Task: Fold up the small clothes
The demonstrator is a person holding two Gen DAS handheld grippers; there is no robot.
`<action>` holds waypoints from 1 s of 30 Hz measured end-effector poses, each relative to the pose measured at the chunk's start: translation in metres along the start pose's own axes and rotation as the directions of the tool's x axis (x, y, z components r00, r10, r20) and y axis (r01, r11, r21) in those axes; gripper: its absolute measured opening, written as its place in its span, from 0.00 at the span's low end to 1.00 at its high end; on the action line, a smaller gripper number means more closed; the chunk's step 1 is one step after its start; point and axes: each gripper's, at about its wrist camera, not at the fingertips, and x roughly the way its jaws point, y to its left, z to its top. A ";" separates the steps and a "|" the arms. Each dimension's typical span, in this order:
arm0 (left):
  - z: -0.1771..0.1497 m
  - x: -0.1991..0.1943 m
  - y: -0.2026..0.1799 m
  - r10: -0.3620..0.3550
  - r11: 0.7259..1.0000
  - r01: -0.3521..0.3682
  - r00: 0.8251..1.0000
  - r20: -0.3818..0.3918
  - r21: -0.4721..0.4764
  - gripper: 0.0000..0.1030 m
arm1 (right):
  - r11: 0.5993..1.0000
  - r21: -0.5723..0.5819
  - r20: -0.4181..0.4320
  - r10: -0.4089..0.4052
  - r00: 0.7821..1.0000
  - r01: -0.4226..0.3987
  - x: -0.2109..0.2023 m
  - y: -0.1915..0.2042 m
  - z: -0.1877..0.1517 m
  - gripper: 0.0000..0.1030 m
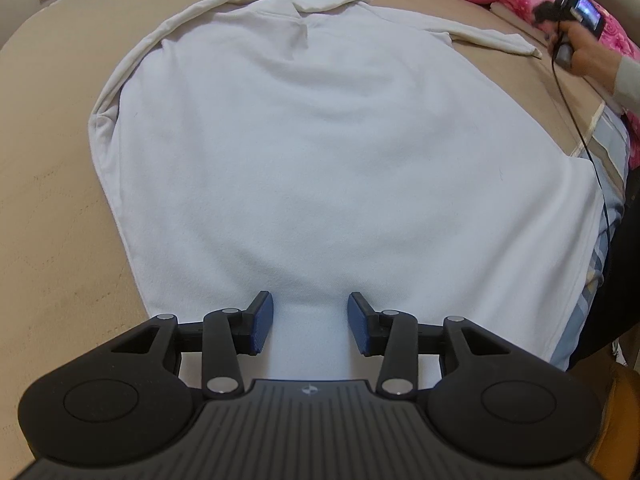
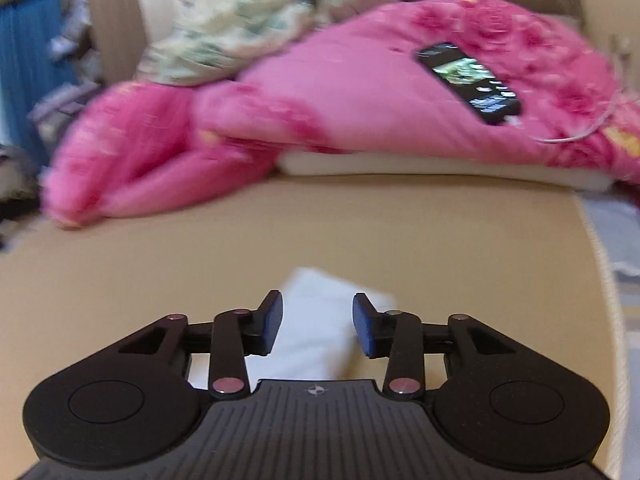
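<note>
White shirt [image 1: 320, 152]: lies spread flat, back side up, on the tan bed surface [image 1: 60, 200]; the collar is at the far end, and the hem end reaches the near edge under the left tool.
Left sleeve side: already turned in along the body's edge, forming a long narrow band.
Right sleeve [image 1: 492, 38]: stretches outward across the tan surface toward the person's hand [image 1: 580, 52]; in the right wrist view its cuff end [image 2: 320, 320] lies under the tool.
Left gripper [image 1: 311, 322]: jaws part-open over the hem cloth, pads [image 1: 262, 322] clear of it on both sides; it holds nothing.
Right gripper [image 2: 318, 326]: jaws part-open with the cuff cloth seen between them, not pinched; it holds nothing.
Surroundings: a pink quilt [image 2: 360, 100] is heaped beyond the shirt, with a phone [image 2: 468, 82] resting on it.
Risk, sleeve: lying loose and outstretched, it likely leaves the fold lopsided unless brought in across the body.
Risk, hem: a shallow bite would probably catch one layer only, so the lower layer drags and wrinkles.
Risk, edge: the right side of the shirt overhangs the bed's side; a pull could slide it off.
</note>
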 end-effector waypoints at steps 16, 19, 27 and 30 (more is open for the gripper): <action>-0.023 -0.035 0.037 0.066 0.965 -0.065 0.998 -0.007 -0.255 0.46 | 0.783 -0.276 -0.664 0.264 0.699 -0.558 -0.208 0.001 -0.137 0.46; -0.040 -0.046 0.035 0.050 0.967 -0.050 0.999 -0.007 -0.250 0.46 | 0.740 -0.327 -0.701 0.227 0.676 -0.588 -0.228 -0.028 -0.160 0.46; -0.078 -0.061 0.019 0.042 0.964 -0.061 0.996 -0.079 -0.259 0.47 | 0.737 -0.330 -0.712 0.217 0.668 -0.590 -0.244 -0.063 -0.167 0.46; -0.086 -0.060 0.015 0.018 0.958 -0.048 0.994 -0.108 -0.284 0.47 | 0.730 -0.346 -0.725 0.191 0.662 -0.589 -0.250 -0.060 -0.173 0.46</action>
